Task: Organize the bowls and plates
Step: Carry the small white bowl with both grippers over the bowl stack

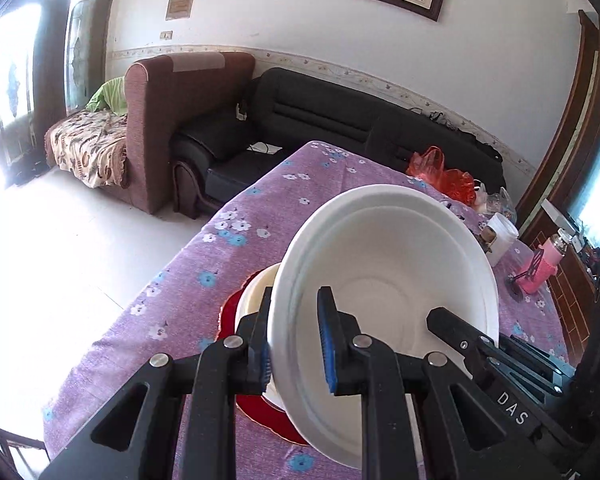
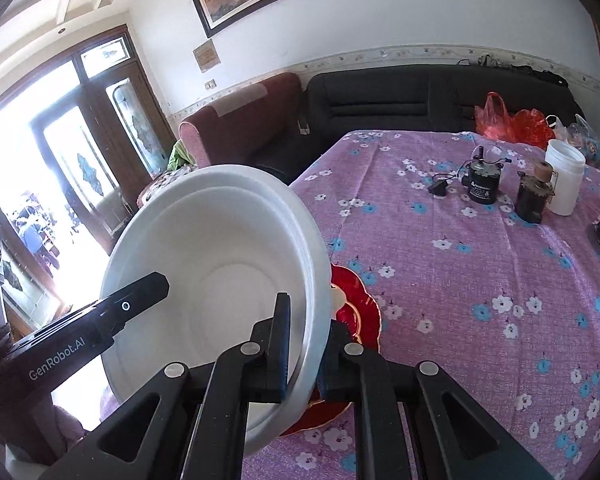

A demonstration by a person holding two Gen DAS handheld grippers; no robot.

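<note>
Left gripper [image 1: 296, 344] is clamped on the left rim of the white bowl [image 1: 384, 264], one pad outside the wall, one inside. It looks like two nested bowls, since a second rim line shows inside, but that is hard to confirm. The bowl is held tilted, its mouth facing the cameras, clear of the table [image 1: 180, 280].

Under it, near the table's front edge, sits a red plate [image 1: 230, 312] with a cream bowl [image 1: 256, 292] on it. My guess is the white bowl is headed onto that stack, which would explain the carry right above it.

Right gripper [image 2: 306, 344] is clenched on the opposite rim of the same bowl [image 2: 220, 248], red plate [image 2: 360, 304] just beside and below. A two-handed grip makes sense here: the bowl is wide and light, and a pinch on each side keeps it from swinging.

Farther right on the purple cloth, well apart: a white jar [image 2: 564, 176], small dark motors [image 2: 482, 180], and red bags [image 2: 512, 120] at the far edge. None are in the way.
</note>
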